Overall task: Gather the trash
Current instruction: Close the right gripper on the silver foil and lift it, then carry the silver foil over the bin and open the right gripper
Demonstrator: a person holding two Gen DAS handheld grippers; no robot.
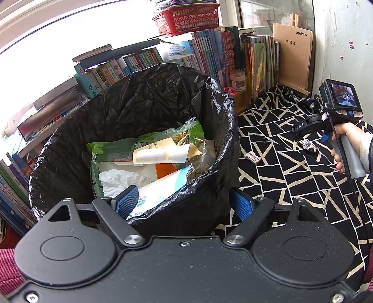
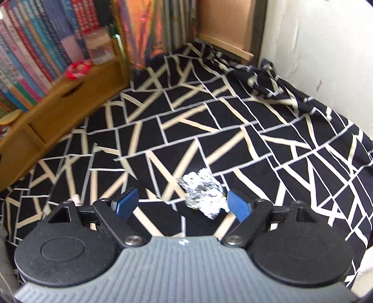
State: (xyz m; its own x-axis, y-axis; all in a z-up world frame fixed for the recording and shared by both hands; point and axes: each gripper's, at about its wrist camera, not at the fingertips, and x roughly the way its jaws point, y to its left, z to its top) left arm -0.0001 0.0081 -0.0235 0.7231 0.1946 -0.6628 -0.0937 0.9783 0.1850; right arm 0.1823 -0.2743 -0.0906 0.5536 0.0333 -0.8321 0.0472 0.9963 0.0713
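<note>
- Left gripper [image 1: 184,202], black body with blue ribbed pads: its jaws straddle the near rim of a round bin lined with a crinkled black plastic bag [image 1: 144,109]. One pad sits inside the bag, the other outside the wall. Whether the pads actually press on the liner, I cannot tell.
- Inside the bin: crumpled white tissue [image 1: 121,179] at the near side, a white-and-teal printed packet [image 1: 160,193] leaning against the near wall, a green plastic wrapper [image 1: 130,146] and a rolled cream paper piece [image 1: 163,153] further in. The fill reaches roughly half the bag's depth.
- Right gripper [image 2: 183,204], black with a grey ribbed top and blue pads: jaws spread wide, tilted down over a black cloth with cream crossing stripes [image 2: 209,111] that covers the table.
- Crumpled silver foil ball [image 2: 202,193] lies on the cloth between the spread pads, closer to the right-hand pad. It may be grazing that pad; contact is unclear, and it is not pinched.
- In the left wrist view the same foil ball sits just below the right gripper's front, held by a hand [image 1: 347,144] on the grey handle. A small folded pale wrapper [image 1: 253,158] lies on the cloth between the bin and the foil.
- Left edge of the cloth: a wooden drawer unit [image 2: 67,93] with a red-and-white item on top.
- Far edge: upright rows of colourful books [image 1: 209,53], a red plastic basket [image 1: 186,19] on top of them, a tan notebook [image 1: 295,53] leaning at the far right corner.
</note>
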